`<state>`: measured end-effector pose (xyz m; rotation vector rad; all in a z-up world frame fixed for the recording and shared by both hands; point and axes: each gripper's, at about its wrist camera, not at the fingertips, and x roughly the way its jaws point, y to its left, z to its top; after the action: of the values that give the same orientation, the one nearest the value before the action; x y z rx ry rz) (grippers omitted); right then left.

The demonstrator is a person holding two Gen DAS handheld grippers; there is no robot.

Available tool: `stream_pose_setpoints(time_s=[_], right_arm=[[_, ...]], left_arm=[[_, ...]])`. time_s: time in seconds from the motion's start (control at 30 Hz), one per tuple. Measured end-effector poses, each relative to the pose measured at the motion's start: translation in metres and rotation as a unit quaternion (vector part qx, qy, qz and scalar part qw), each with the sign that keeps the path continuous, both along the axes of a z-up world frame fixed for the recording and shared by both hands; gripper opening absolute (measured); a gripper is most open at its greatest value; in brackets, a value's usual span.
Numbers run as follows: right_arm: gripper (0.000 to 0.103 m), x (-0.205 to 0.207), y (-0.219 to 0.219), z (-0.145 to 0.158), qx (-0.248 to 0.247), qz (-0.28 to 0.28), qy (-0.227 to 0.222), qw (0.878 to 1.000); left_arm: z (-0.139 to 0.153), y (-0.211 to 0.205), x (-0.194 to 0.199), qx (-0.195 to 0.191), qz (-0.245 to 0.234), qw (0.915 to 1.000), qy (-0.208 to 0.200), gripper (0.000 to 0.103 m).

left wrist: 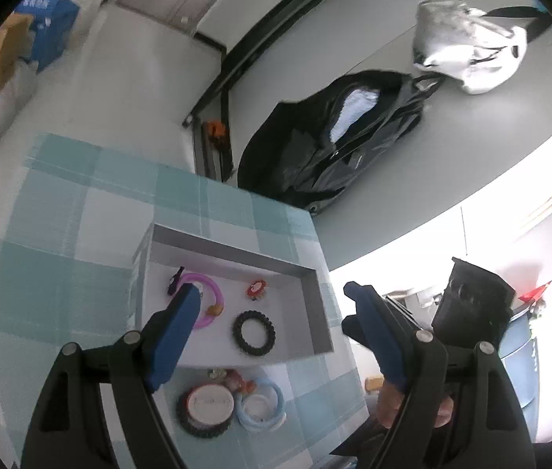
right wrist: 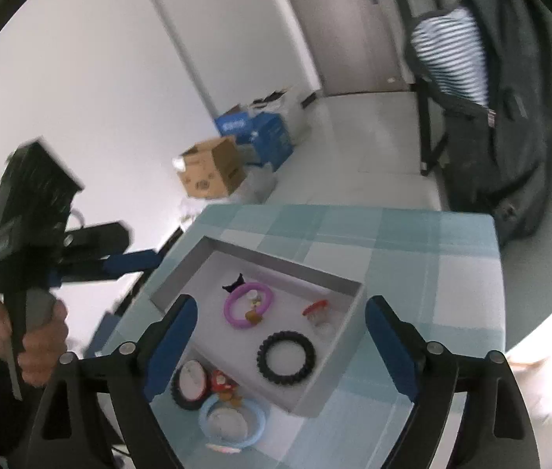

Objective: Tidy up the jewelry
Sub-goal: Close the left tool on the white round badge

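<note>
**Both grippers hang open above a tray of bracelets**

The left gripper (left wrist: 272, 301) hovers over the table with its blue fingers (left wrist: 176, 332) spread wide and nothing between them. Seen from the right wrist camera, that same tool (right wrist: 135, 262) sits off the table's left edge, a bare hand (right wrist: 37, 344) wrapped round its grey handle. The right gripper (right wrist: 279, 320) is likewise parted and empty, poised over the near side of the table; in the left wrist view its black body (left wrist: 467, 301) shows off the table's right edge.

Below both tools lies a shallow white tray (left wrist: 307, 273) with grey inner walls, resting on a teal-and-white checked tablecloth (left wrist: 61, 234). Inside it are a purple ring (right wrist: 246, 305) with a small black charm at its far side, a black toothed ring (right wrist: 286, 357) nearer the front, and a small red-and-white piece (right wrist: 317, 310) towards the right wall. The three lie apart from one another.

Just outside the tray's near wall, on the cloth, sit a second black toothed ring (left wrist: 204, 406) with a white centre, a light blue ring (left wrist: 260, 404) touching it, and a small red-and-orange trinket (left wrist: 238, 381) between them and the tray.

Beyond the table, a black backpack (left wrist: 334, 136) lies open on the grey floor beside a silver bag (left wrist: 467, 43). Cardboard and blue boxes (right wrist: 236, 144) stand against the white wall.
</note>
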<state>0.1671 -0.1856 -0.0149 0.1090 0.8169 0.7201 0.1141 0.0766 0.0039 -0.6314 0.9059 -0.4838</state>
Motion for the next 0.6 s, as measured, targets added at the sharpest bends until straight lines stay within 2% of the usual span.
stream_pose_setpoints(time_s=[0.1,0.2,0.3,0.37,0.4,0.43,0.53,0.6], right_arm=[[0.09,-0.013,-0.008,0.006,0.013,-0.017,-0.007,1.0],[0.09,-0.027,-0.012,0.012,0.012,-0.03,-0.024,0.999],[0.09,-0.036,-0.014,0.017,0.02,-0.044,-0.03,0.998],[0.09,-0.043,-0.02,0.019,0.027,-0.056,-0.033,0.998],[0.09,-0.044,-0.022,0.019,0.031,-0.06,-0.033,0.997],[0.09,-0.047,-0.024,0.019,0.036,-0.066,-0.031,0.997],[0.09,-0.053,-0.03,0.02,0.044,-0.076,-0.026,0.996],[0.09,-0.056,-0.033,0.018,0.049,-0.079,-0.019,0.995]], left_arm=[[0.004,0.004,-0.015,-0.002,0.011,0.9999,-0.008,0.078],[0.003,-0.001,-0.028,0.042,0.023,0.9988,-0.007,0.078],[-0.008,-0.014,-0.038,0.115,0.025,0.993,0.013,0.078],[-0.025,-0.027,-0.044,0.164,0.007,0.9855,0.041,0.078],[-0.036,-0.037,-0.045,0.206,-0.001,0.9767,0.062,0.078],[-0.044,-0.041,-0.047,0.226,-0.005,0.9718,0.067,0.078],[-0.056,-0.062,-0.044,0.286,-0.02,0.9559,0.063,0.078],[-0.06,-0.071,-0.041,0.307,-0.029,0.9499,0.051,0.078]])
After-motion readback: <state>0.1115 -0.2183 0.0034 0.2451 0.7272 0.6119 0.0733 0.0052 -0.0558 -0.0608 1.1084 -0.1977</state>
